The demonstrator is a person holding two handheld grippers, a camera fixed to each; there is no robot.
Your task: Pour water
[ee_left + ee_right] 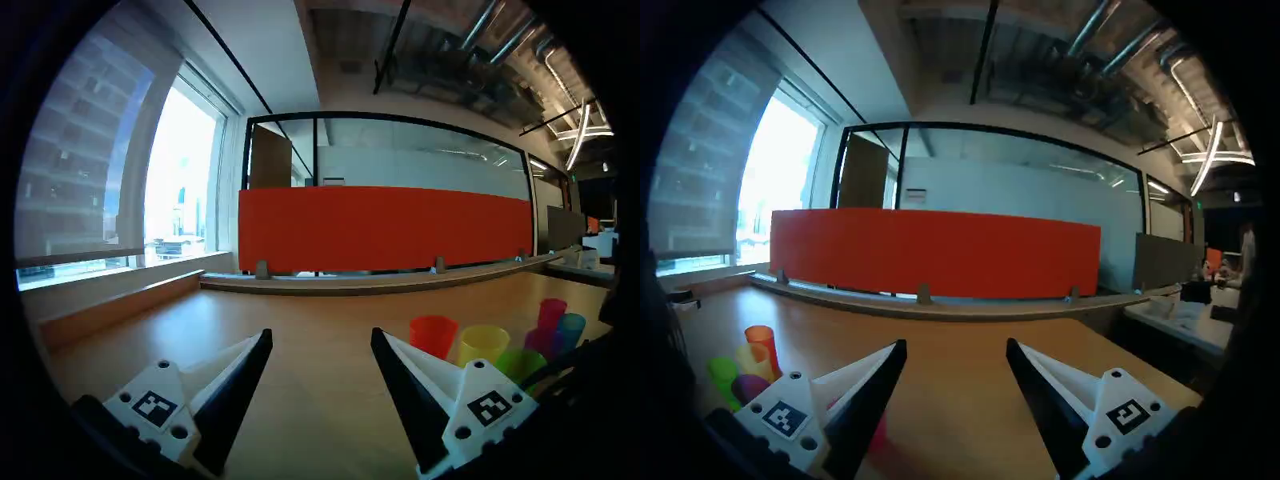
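Several coloured plastic cups stand in a cluster on the wooden table. In the left gripper view I see an orange cup, a yellow cup, a green cup, a pink cup and a blue cup, all to the right of my left gripper, which is open and holds nothing. In the right gripper view the orange cup, yellow cup, green cup and a purple cup sit at the lower left, partly behind the left finger. My right gripper is open and holds nothing.
An orange divider panel runs along the far edge of the table. A window ledge lies to the left. Another desk with items stands to the right beyond the table edge.
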